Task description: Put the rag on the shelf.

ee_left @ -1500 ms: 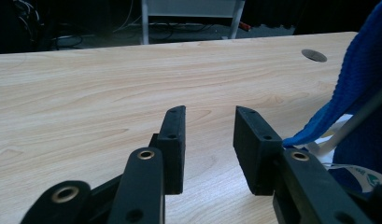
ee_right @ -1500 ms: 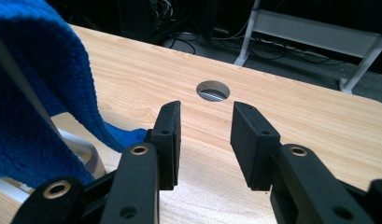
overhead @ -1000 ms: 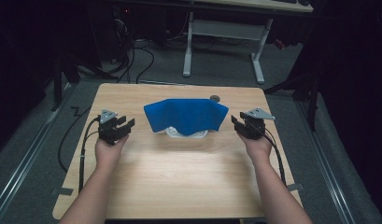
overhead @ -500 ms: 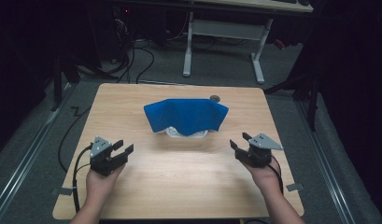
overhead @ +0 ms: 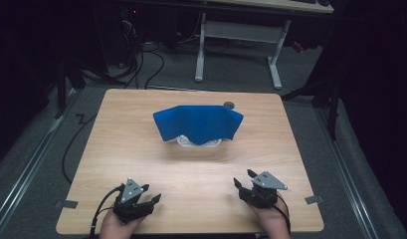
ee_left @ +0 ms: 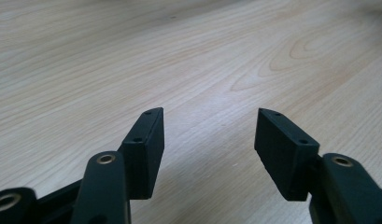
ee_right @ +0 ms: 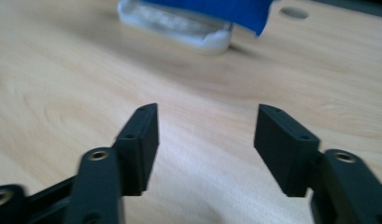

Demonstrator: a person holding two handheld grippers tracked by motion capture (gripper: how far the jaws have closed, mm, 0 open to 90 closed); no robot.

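Note:
A blue cloth (overhead: 198, 123) hangs draped over a white container (overhead: 198, 143) in the middle of the wooden table (overhead: 201, 174). My left gripper (overhead: 150, 194) is near the front left edge and my right gripper (overhead: 243, 178) near the front right, both well short of the cloth. In the left gripper view the left gripper (ee_left: 209, 116) is open over bare wood. In the right gripper view the right gripper (ee_right: 207, 112) is open too, with the container (ee_right: 179, 25) and the cloth (ee_right: 216, 9) far ahead. Both pairs of jaws have just been opening, with nothing between them.
A dark round hole (overhead: 229, 105) sits in the tabletop behind the cloth. Tape marks (overhead: 65, 204) (overhead: 314, 200) lie by the front corners. Beyond the table stand a white desk frame (overhead: 241, 30) and loose floor cables (overhead: 146, 55).
Both hands have drawn back from beside the cloth toward the table's near edge, and both grippers' jaws stand wider apart. The cloth and container have not moved.

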